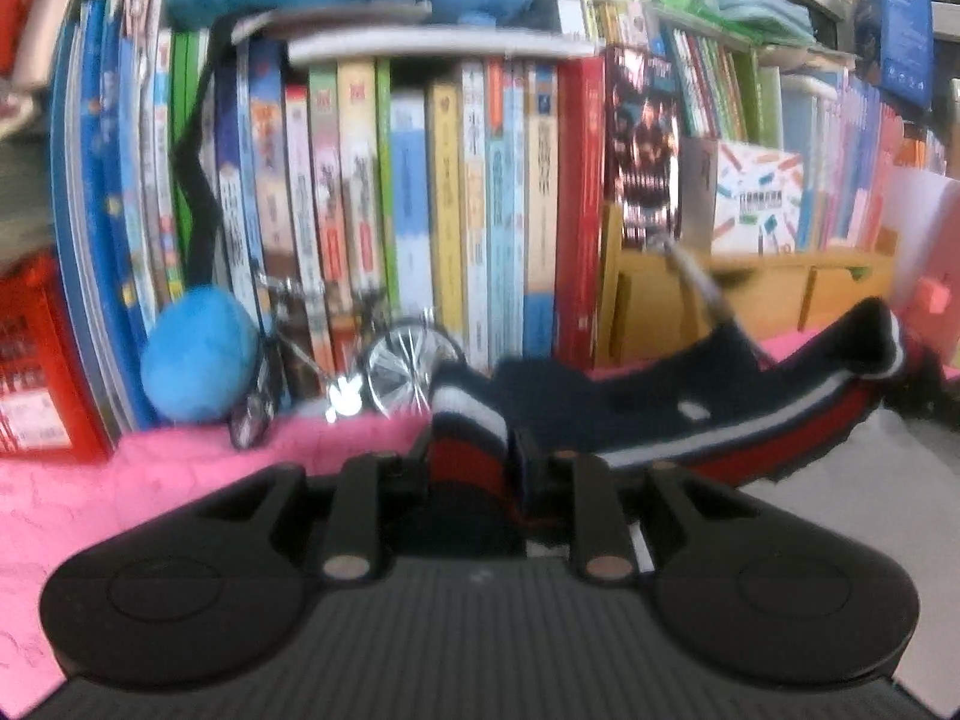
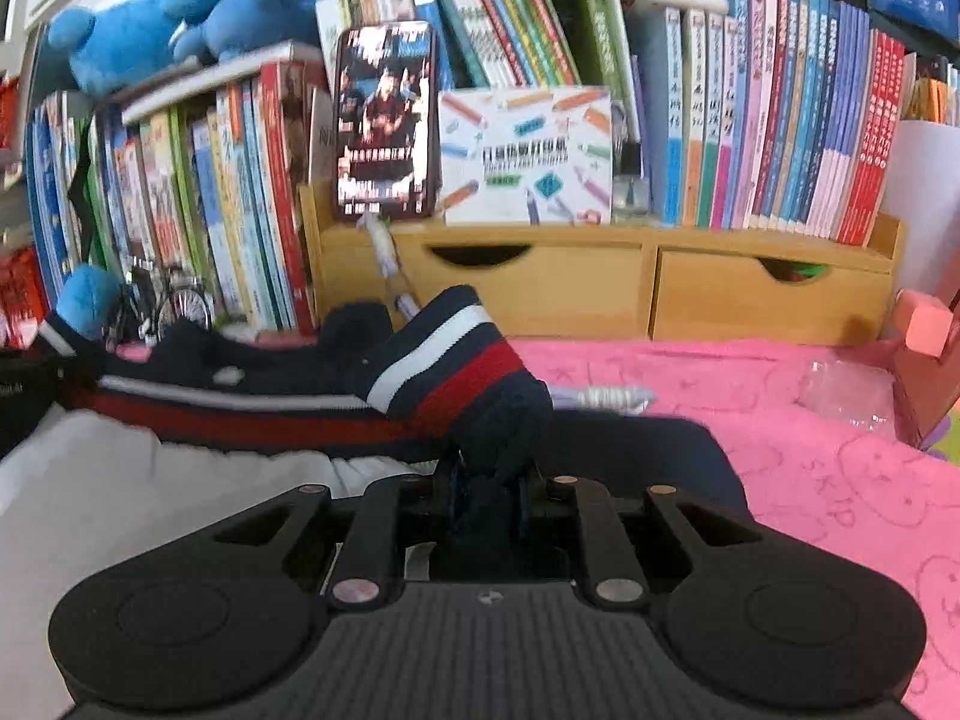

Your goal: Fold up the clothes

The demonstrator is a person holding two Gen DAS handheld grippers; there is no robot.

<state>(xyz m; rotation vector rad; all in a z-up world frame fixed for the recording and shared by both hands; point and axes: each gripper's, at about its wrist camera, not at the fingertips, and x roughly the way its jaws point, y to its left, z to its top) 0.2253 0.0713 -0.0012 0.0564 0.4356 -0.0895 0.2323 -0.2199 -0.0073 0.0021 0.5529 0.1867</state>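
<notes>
Left gripper [image 1: 468,462] jaws clench the navy striped garment [image 1: 660,414] stretching toward 2 o'clock; right gripper [image 2: 489,486] jaws grasp its other end

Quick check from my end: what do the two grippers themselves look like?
Both look alike. The left gripper and right gripper are matte black, with a ribbed base plate, two rounded side lobes bearing circular recesses, slotted link arms and copper-coloured pin heads. No cables, markings, hands or sleeves show.

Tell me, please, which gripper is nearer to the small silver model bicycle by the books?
Left. The left gripper holds the sweater just in front of the bicycle; the right gripper grips its other end, farther away.
</notes>
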